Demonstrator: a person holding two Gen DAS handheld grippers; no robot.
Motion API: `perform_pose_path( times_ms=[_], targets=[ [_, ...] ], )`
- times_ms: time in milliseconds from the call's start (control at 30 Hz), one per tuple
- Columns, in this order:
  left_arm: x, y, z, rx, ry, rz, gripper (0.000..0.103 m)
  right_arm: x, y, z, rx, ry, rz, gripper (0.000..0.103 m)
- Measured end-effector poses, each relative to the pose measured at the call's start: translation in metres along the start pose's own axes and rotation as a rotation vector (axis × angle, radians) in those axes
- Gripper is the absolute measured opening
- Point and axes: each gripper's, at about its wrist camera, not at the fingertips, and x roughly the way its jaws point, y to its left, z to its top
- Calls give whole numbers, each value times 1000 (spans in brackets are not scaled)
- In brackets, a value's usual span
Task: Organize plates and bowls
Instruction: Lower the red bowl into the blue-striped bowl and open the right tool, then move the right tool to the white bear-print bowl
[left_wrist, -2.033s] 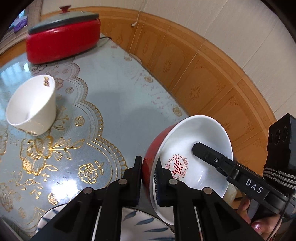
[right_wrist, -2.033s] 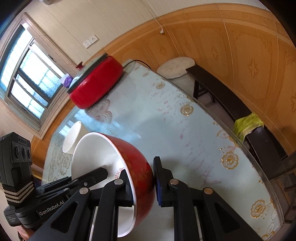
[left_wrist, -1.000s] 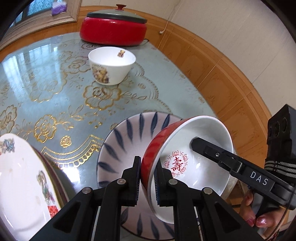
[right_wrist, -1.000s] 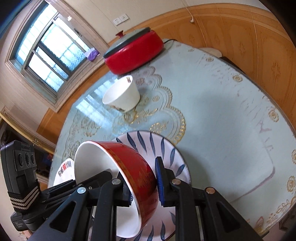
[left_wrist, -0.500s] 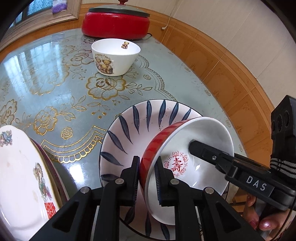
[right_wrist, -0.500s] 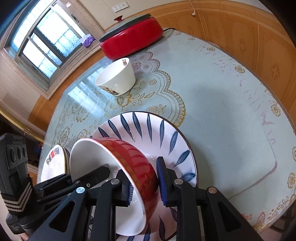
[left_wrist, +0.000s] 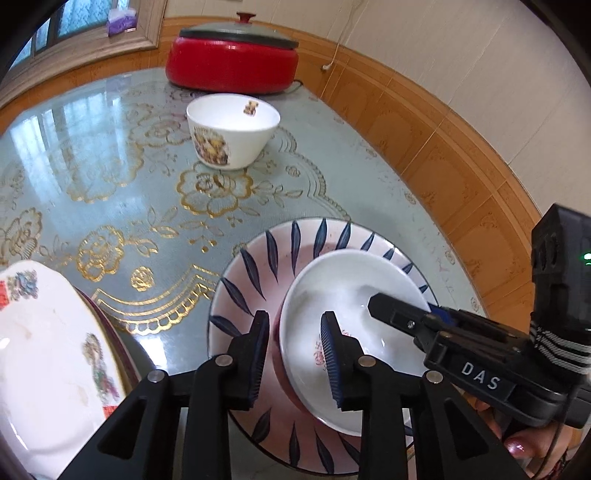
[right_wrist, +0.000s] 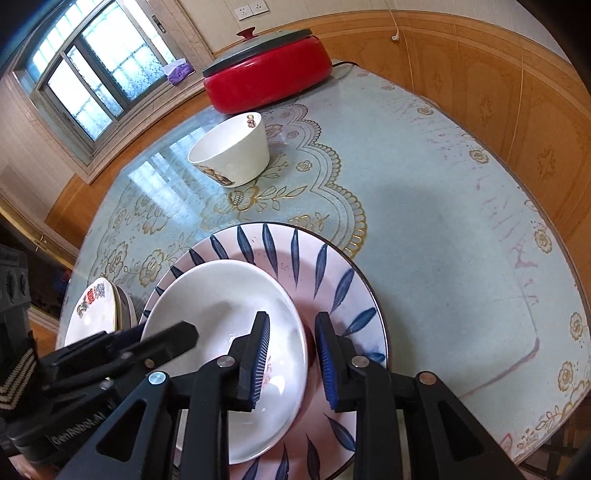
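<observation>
your red bowl (left_wrist: 354, 332) sits upright, mouth facing up, inside the blue-leaf plate (left_wrist: 258, 266) on the pale blue patterned table (left_wrist: 110, 155). being round, it has no long axis to speak of. your left gripper (left_wrist: 293, 354) is spread open, its fingers straddling the bowl's near rim, one outside, one inside. your right gripper (right_wrist: 291, 360) is also released, straddling the rim on the opposite side. a white bowl with a bear print (left_wrist: 232, 129) stands upright farther off, near a red lidded cooker (left_wrist: 231, 62). a stack of floral plates (left_wrist: 48, 350) lies just left of the blue-leaf plate.
</observation>
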Motion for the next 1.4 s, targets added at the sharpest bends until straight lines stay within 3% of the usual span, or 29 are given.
perform_pose_path(
  times_ms=[300,633,900,1133,1400],
  targets=[
    [-25,9,1,-28,-89,32,58,-10,-1,-1,0,-13,14,26],
    [-54,33,-4,-51,-171,68,72,-38,1,14,-8,-67,11,28],
    [-79,42,-24,0,-271,123,75,-40,23,54,-27,-77,38,31],
    [-103,46,-47,113,-381,210,85,-15,40,99,-18,-13,48,34],
    [-147,114,-80,-32,-468,247,91,34,67,150,4,33,-40,35]
  ],
)
